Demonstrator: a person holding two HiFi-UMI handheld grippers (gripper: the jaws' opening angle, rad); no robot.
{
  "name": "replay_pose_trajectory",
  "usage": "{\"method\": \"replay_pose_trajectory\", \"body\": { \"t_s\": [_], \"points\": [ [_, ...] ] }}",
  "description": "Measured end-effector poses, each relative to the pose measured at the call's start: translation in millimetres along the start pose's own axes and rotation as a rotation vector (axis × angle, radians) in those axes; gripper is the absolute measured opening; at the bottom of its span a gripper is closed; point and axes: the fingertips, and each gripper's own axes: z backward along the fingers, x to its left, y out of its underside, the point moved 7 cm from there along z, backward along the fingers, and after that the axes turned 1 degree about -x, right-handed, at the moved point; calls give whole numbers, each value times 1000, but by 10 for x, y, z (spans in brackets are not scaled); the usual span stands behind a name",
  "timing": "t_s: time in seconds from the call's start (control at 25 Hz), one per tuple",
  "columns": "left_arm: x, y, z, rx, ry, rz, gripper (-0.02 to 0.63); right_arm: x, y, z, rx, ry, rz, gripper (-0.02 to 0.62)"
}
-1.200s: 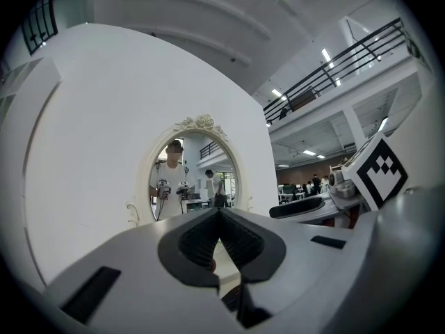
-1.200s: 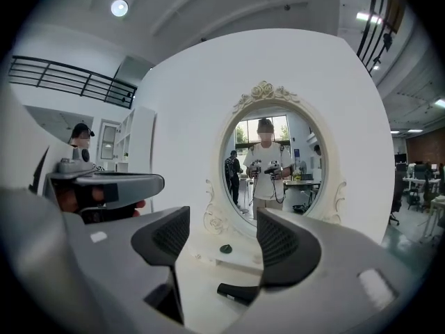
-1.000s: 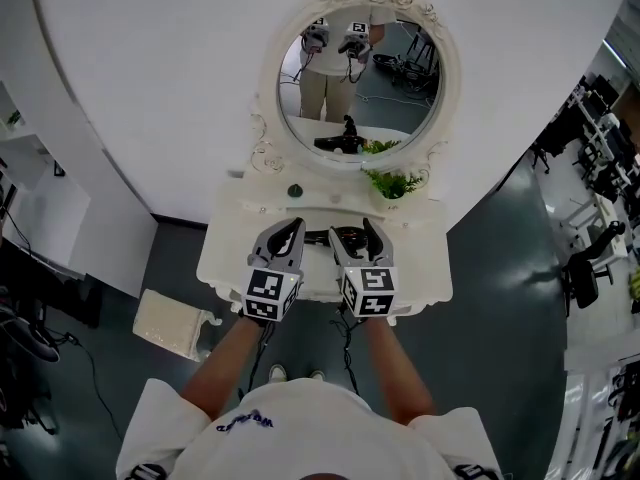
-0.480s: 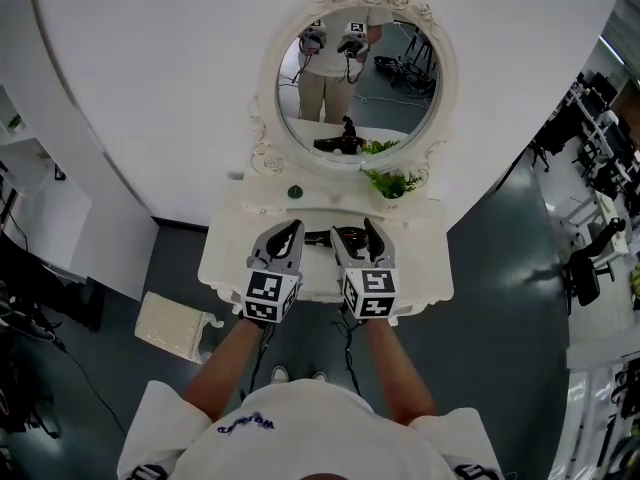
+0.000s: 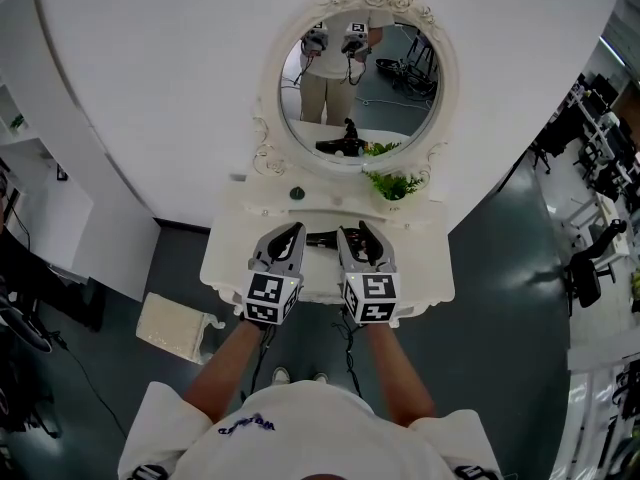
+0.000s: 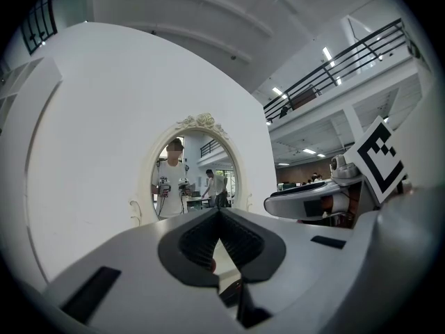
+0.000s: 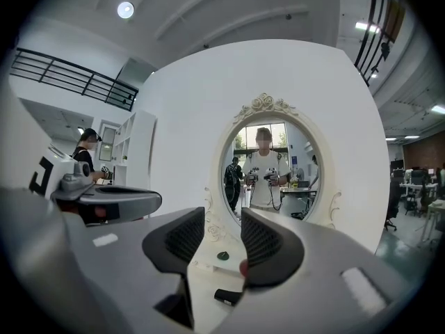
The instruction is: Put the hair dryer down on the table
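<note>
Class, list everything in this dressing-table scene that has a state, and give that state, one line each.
left hand-held gripper: shut, empty.
right hand-held gripper: open, jaws have just been closing, nothing between the pads.
hair dryer: lying on the table, not gripped.
plant: upright, at the back of the table.
mirror: upright, reflecting the person.

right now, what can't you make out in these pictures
The hair dryer: head view, mostly hidden under the left gripper and right gripper, whose empty jaws have just been closing.
Right gripper view: only its black end shows, below the jaws.
A small dark object near the mirror: too small to identify, any view.
</note>
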Motion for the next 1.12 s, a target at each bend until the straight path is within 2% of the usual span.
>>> {"method": "replay_pose_trajectory", "body": {
  "t_s": [0.48, 1.12],
  "points": [
    [-28, -12, 9, -3, 2, 4, 8, -16, -44, 76, -22, 30, 24, 28],
    [-59, -19, -51, -7, 15, 6, 8, -42, -62, 87, -24, 37, 34, 11]
  ]
}}
